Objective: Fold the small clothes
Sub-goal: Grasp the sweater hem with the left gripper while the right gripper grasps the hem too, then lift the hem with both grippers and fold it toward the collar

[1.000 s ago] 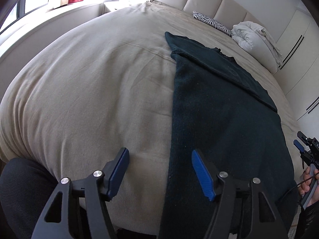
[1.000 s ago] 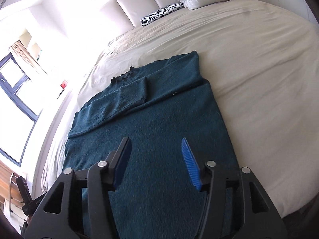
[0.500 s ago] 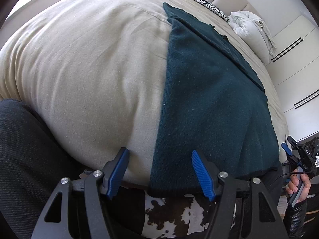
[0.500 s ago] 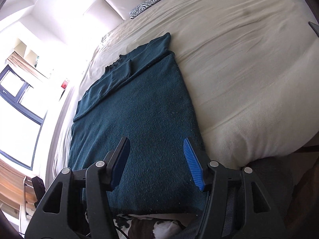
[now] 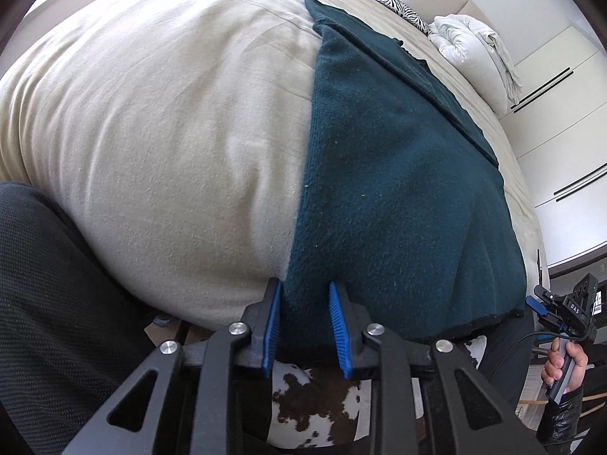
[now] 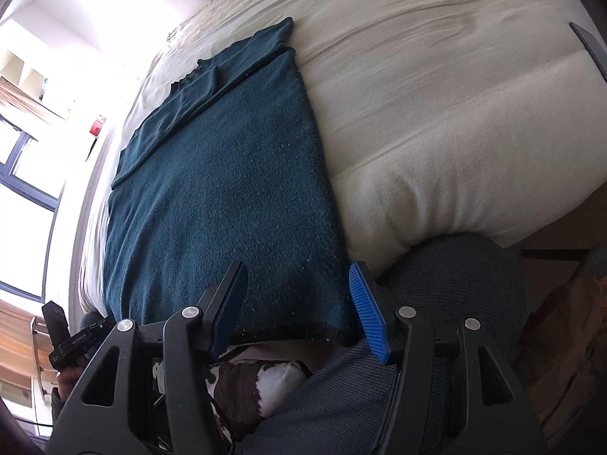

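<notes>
A dark teal sweater [image 5: 387, 174] lies flat on a cream bed [image 5: 170, 121], sleeves folded in, its bottom hem hanging over the near edge. My left gripper [image 5: 303, 322] has closed most of the way around the hem's left corner, with the cloth between its blue pads. In the right wrist view the sweater [image 6: 224, 189] fills the middle. My right gripper [image 6: 296, 303] is open, its jaws straddling the hem's right corner. The right gripper also shows in the left wrist view [image 5: 561, 314], held in a hand.
A zebra-print pillow [image 5: 394, 3] and a white duvet [image 5: 474, 53] lie at the headboard. A cowhide rug [image 5: 315, 405] is on the floor below. The person's dark trouser legs [image 6: 436, 295] press against the bed edge. White wardrobes [image 5: 561, 121] stand at the right.
Both grippers dropped to the sweater's bottom hem at the bed edge. The left gripper's jaws closed in on the hem's left corner. The right gripper stayed open.
</notes>
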